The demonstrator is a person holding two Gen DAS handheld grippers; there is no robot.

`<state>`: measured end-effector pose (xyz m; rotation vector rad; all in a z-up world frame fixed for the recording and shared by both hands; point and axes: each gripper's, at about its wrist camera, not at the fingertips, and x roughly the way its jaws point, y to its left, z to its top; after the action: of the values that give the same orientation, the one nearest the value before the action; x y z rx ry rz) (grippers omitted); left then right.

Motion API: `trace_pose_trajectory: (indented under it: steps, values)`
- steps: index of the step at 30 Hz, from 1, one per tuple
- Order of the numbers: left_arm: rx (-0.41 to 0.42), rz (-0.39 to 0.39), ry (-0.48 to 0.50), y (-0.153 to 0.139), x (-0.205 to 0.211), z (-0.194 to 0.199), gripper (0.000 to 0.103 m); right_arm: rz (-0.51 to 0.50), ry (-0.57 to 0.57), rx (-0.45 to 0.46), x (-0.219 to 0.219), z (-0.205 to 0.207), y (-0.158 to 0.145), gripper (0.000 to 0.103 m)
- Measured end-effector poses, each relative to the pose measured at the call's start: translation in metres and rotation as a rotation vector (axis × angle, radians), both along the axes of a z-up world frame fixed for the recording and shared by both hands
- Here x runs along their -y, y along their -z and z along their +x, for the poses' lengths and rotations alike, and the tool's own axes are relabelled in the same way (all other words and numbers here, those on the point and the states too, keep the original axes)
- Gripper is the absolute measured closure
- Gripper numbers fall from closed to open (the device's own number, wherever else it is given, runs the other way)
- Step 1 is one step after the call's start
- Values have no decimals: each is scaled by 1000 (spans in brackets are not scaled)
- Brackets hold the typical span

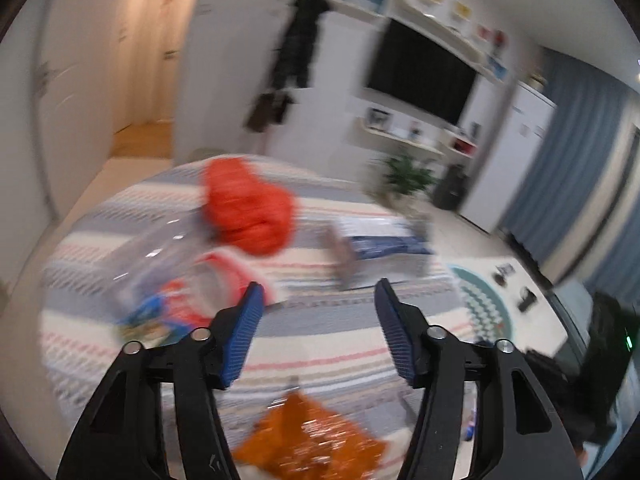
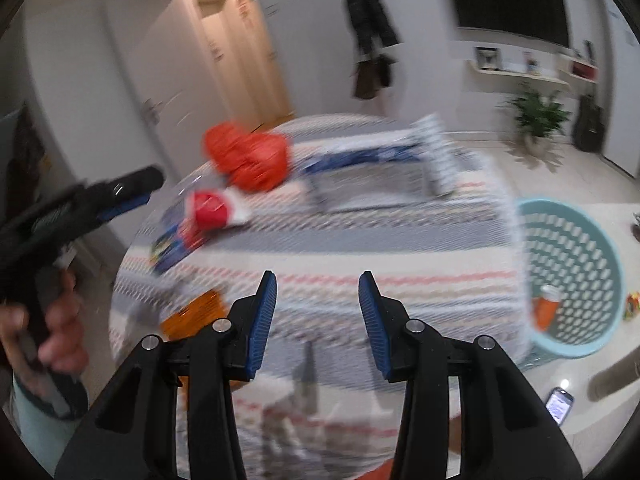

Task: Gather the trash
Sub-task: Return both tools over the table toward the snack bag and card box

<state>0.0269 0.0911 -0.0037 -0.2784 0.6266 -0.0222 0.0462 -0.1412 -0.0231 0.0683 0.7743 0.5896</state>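
Left wrist view blurring throughout: left gripper [image 1: 318, 320] standing apart, nothing between the blue pads. Lying just below, cut off at the bottom edge, one orange wrapper [image 1: 308, 440]. Resting lower left on the striped bedspread [image 1: 340, 344], one clear bottle [image 1: 160, 256], outline hard to read. Sitting farther back at centre, one red-orange bag [image 1: 250, 210].

Right wrist view smearing too: right gripper [image 2: 318, 312] likewise gaping empty. Standing at right, one teal basket [image 2: 576, 280] holding one orange cup [image 2: 546, 306]. Showing at left, one hand [image 2: 56, 332].
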Motion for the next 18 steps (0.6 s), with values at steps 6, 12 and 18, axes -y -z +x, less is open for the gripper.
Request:
trace_pose_trajectory:
  steps: [6,12,18]
  values:
    - [-77,22,-124,23,-58,-14,40,-47,-101,-48,-49,-20,22,44]
    - [-167,-15,-200,55,-91,-13,40,-82,-179,-88,-88,-34,39,20]
    - [-233,-55,-204,79,-96,2,40,-189,-193,-57,-111,-43,53,14]
